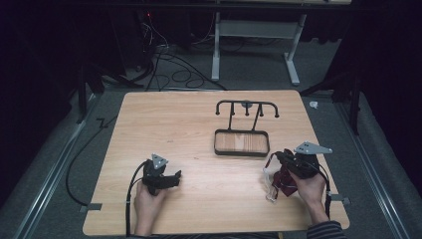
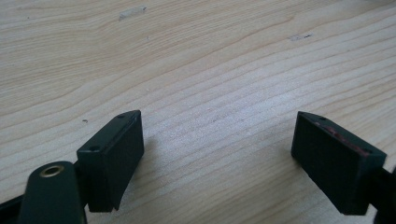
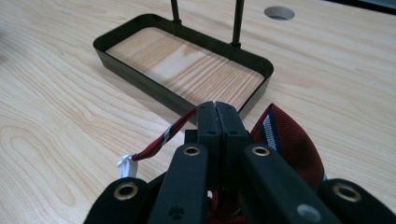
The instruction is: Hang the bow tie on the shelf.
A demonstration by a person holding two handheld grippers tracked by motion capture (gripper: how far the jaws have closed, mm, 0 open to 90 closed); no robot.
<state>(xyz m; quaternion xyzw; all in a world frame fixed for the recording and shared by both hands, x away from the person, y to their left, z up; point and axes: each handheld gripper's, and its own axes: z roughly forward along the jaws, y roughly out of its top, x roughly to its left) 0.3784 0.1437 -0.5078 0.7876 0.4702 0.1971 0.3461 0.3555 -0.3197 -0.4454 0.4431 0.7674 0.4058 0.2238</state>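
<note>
While the bench (image 1: 199,129) carries little besides the rack, the work in hand reads as hanging a necktie on that rack, and it looks to be at an early stage.

Rack (image 1: 242,130): black metal, a shallow rectangular tray at the base, two uprights rising to a cross bar with short pegs. It stands right of centre toward the far edge. Pegs are bare; nothing lies in the tray. From the right gripper view the tray (image 3: 140,56) sits just ahead of the jaws, empty, wood grain showing through its bottom.

Necktie (image 1: 283,180): dark red with blue and white stripes, bunched on the bench at the near right, under the person's right hand, well apart from the pegs. A white cord or tag (image 3: 124,164) shows at the end of the narrow strap.

Right gripper (image 3: 218,109): jaws pressed together, pinching a thin strap (image 3: 163,137) of the tie; the wider striped part (image 3: 285,135) lies just beside them to the right.

Left gripper (image 2: 219,140): jaws spread wide, nothing between them, hovering low over bare wood at the near left.

Judgement: grasp made; lifting, carrying to the rack and draping over a peg all remain.
</note>
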